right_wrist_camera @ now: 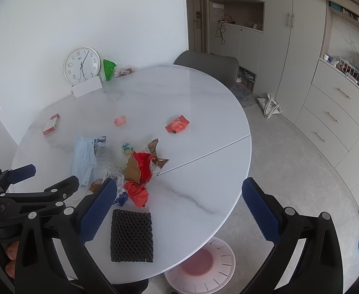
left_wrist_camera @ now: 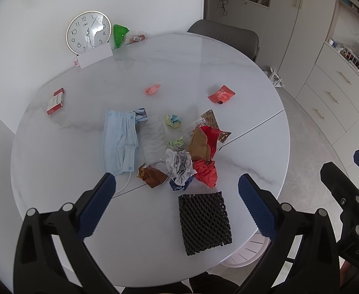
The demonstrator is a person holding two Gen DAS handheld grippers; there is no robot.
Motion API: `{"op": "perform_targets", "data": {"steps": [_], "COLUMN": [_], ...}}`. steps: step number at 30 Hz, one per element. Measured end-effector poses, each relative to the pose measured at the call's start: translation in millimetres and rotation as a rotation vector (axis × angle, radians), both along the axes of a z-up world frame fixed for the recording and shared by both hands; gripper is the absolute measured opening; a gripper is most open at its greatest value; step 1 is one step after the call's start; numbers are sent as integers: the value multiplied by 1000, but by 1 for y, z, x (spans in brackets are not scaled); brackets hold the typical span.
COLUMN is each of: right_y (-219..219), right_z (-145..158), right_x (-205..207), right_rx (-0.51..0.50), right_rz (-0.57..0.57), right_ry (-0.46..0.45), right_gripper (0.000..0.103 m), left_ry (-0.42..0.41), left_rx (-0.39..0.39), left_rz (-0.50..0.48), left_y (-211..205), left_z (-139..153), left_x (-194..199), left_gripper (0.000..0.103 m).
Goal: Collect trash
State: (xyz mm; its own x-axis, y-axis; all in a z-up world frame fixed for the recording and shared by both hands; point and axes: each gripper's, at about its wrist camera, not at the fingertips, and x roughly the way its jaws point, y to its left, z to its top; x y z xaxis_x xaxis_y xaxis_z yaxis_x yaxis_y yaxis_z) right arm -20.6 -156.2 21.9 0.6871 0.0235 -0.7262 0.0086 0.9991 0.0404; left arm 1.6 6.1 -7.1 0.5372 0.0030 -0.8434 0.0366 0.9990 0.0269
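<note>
Round marble table (left_wrist_camera: 240, 78): crumpled wrappers (left_wrist_camera: 204, 147), face mask (left_wrist_camera: 119, 139), black foam net (left_wrist_camera: 205, 223) laid out; left gripper (left_wrist_camera: 177, 205) and right gripper (right_wrist_camera: 179, 208) held above, jaws spread, nothing gripped.

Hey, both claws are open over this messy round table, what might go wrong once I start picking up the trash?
The black foam net lies close to the table's near edge, so a nudge might push it off. The clear plastic tray is hard to see and touches the face mask, so one could drag the other.
</note>
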Motion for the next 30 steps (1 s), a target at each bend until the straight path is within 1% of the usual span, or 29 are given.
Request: {"op": "perform_targets", "data": {"steps": [21,26,30], "right_y": [1,5,9], "right_z": [-3,-17,-29], "right_x": [1,3,5], "right_rx": [0,11,31], "right_rz": [1,3,-17], "right_ry": [5,39,65], "right_gripper": [101,101,101], "left_ry": [5,10,25], "left_rx": [-2,-4,8], "left_rz": [6,6,-2], "left_y": [5,13,22], "left_z": [0,-4,-9], "left_x": [0,4,9], "left_gripper": [96,96,96]}}
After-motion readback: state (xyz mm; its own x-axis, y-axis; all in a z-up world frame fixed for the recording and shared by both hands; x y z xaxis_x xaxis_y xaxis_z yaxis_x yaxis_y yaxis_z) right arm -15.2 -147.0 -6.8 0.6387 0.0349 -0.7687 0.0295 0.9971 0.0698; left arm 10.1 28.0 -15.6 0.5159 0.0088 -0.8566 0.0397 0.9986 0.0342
